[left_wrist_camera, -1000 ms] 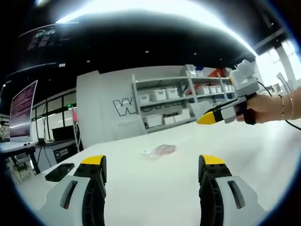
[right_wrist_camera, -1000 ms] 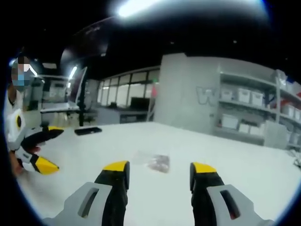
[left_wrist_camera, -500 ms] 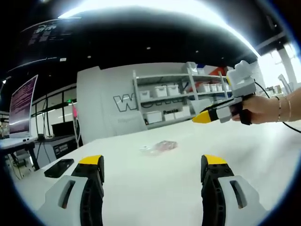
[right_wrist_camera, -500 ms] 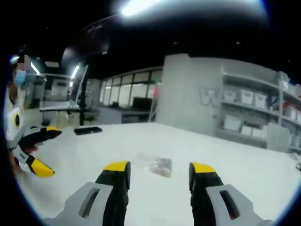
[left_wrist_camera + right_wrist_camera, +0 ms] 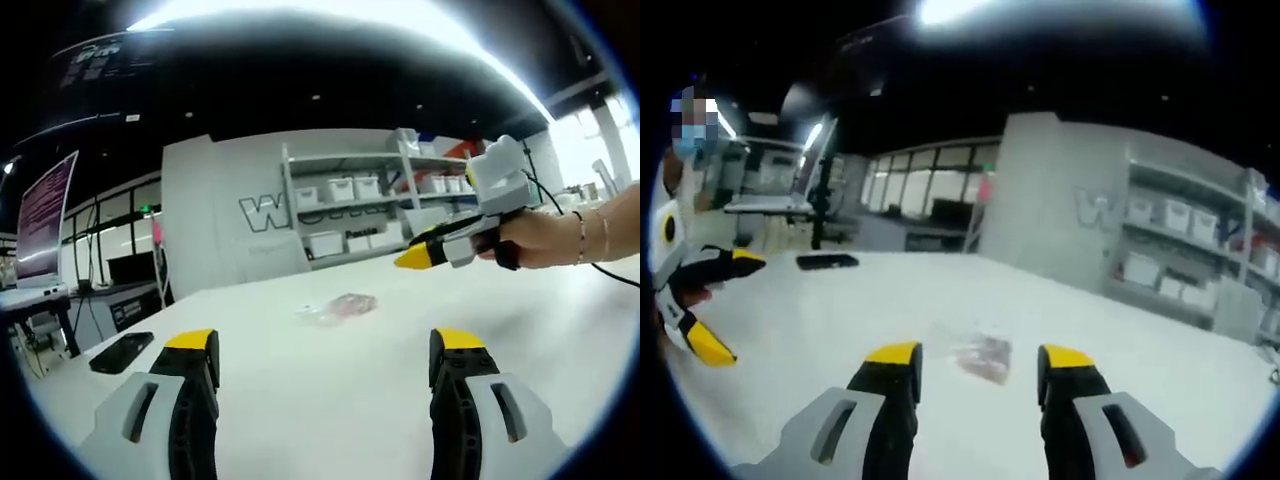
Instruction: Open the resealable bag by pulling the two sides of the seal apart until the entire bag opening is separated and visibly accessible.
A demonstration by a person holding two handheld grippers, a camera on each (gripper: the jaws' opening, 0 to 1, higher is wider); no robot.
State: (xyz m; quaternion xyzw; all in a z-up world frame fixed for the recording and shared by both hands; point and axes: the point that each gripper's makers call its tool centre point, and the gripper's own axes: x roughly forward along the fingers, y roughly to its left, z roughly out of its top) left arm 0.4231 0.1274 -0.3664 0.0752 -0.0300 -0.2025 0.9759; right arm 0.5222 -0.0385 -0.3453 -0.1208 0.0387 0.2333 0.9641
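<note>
Lying flat on table [image 5: 820, 310]: resealable bag [image 5: 982, 357]

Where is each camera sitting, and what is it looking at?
Left gripper view: rides on the left claw, looking across the white table at the small clear resealable bag; the person's hand holding the right claw enters from the right.
Right gripper view: rides on the right claw, facing the same bag close ahead; the left claw shows at the left.
Shared: the bag, the table, a black phone and grey shelves with white bins.
</note>
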